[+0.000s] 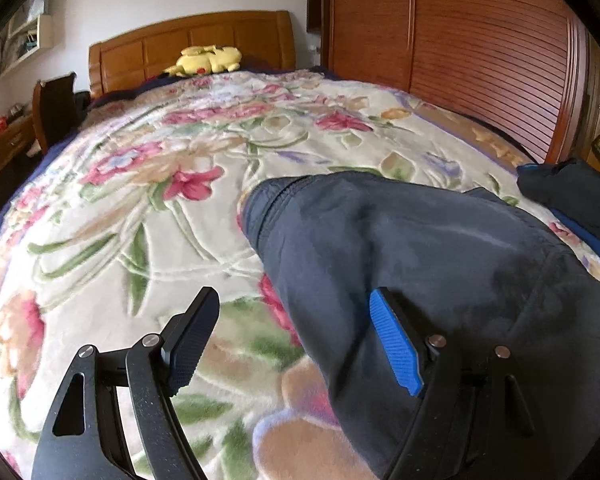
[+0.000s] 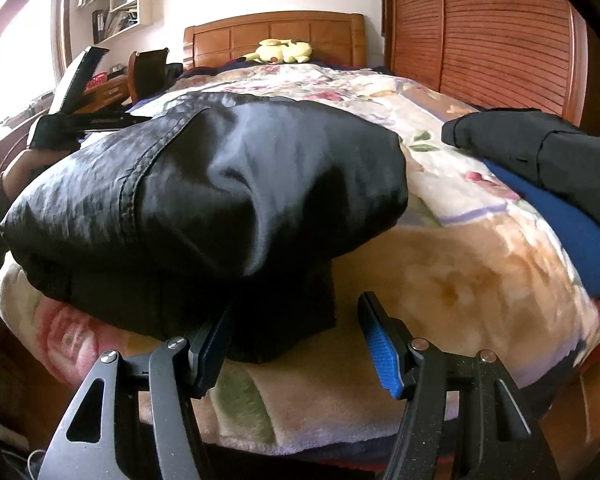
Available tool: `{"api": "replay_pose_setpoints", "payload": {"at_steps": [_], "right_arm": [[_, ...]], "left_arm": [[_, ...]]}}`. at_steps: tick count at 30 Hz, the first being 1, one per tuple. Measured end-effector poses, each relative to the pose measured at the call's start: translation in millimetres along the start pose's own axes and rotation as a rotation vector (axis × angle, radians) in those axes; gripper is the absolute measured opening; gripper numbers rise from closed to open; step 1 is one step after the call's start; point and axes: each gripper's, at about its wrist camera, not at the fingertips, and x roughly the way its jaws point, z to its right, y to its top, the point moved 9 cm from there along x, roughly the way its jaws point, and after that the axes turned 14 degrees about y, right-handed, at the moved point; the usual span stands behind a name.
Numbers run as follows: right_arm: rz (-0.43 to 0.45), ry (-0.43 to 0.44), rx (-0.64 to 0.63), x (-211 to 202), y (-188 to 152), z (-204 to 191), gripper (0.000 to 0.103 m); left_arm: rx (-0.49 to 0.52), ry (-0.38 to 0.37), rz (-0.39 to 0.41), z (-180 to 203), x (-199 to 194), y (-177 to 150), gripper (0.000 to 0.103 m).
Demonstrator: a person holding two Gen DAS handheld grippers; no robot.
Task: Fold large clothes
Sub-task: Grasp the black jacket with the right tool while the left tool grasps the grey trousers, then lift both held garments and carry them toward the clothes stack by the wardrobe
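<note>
Right now the jacket [image 2: 220,200] lies bunched on the blanket [image 1: 140,208] near the foot of the bed, a dark, slick, puffy heap with one seamed panel folded over the top. Both grippers stand with jaws spread and hold nothing. The left gripper [image 1: 296,340] hangs over the jacket's near edge, its blue-padded finger resting on or just above the cloth and the other finger over bare blanket. The right gripper [image 2: 296,340] sits low at the bed's foot, with a hanging flap of the jacket between its fingers, touching or nearly touching the left one. The likeliest trouble, I judge, is a thin grab: this fabric looks slippery and layered, so closing on the flap may catch only the outer layer and let the rest slide, undoing the fold. A lift from one side alone could drag the heap toward the bed's edge. A second dark garment [image 2: 540,148] on blue cloth [image 2: 572,240] lies to the right, apart from the jacket, but a wide sweep could snag it.
</note>
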Motion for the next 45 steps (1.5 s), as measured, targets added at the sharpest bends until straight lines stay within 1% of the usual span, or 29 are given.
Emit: {"api": "replay_pose_setpoints", "payload": {"at_steps": [4,5,6,8,9,10,11,12,13,14,15,17,18,19,21,26,32,35,39,45], "right_arm": [[-0.003,0.009,0.005,0,0,1,0.063],[-0.006,0.013,0.003,0,0,0,0.059],[-0.014,0.027,-0.003,1,-1,-1,0.049],[-0.024,0.051,-0.024,4,0,-7,0.037],[-0.024,0.050,-0.036,4,-1,-9,0.028],[-0.027,0.061,-0.045,4,-1,-12,0.024],[-0.026,0.067,-0.050,5,-1,-14,0.018],[-0.025,0.072,-0.053,4,0,-16,0.015],[-0.022,0.072,-0.055,3,0,-16,0.014],[-0.017,0.076,-0.052,2,0,-16,0.012],[-0.010,0.081,-0.045,1,1,-15,0.010],[0.011,0.085,-0.036,-4,1,-15,0.009],[0.023,0.085,-0.034,-6,2,-14,0.008],[0.031,0.084,-0.033,-8,2,-13,0.008],[0.037,0.080,-0.029,-8,2,-12,0.008],[0.094,0.084,-0.016,-18,10,-12,0.007],[0.139,0.054,-0.045,-22,15,-17,0.006],[0.135,0.045,-0.050,-19,14,-15,0.006],[0.161,0.057,-0.049,-24,20,-15,0.005],[0.191,0.043,-0.068,-25,33,-11,0.005]], "left_arm": [[-0.008,-0.034,-0.011,4,8,1,0.078],[-0.008,-0.041,-0.013,5,9,1,0.078],[-0.006,-0.054,-0.024,7,11,0,0.078],[-0.005,-0.086,-0.055,11,16,-2,0.075],[-0.008,-0.101,-0.062,12,16,-3,0.069],[-0.011,-0.128,-0.068,15,15,-3,0.062],[-0.011,-0.143,-0.072,17,14,-4,0.058],[-0.010,-0.163,-0.078,20,14,-4,0.046],[-0.005,-0.180,-0.085,23,12,-4,0.038],[-0.001,-0.182,-0.085,24,10,-5,0.034],[0.006,-0.185,-0.085,26,9,-5,0.026],[0.022,-0.168,-0.076,28,5,-4,0.020],[0.029,-0.148,-0.058,28,1,-3,0.014],[0.035,-0.131,-0.038,27,-2,-1,0.011],[0.046,-0.095,-0.002,27,-10,3,0.010],[0.034,-0.065,0.047,17,-20,9,0.008],[-0.005,-0.059,0.092,7,-31,15,0.007],[0.017,-0.039,0.121,9,-39,18,0.007],[0.025,-0.046,0.150,12,-53,24,0.006],[0.043,-0.037,0.200,18,-72,35,0.005]]}}
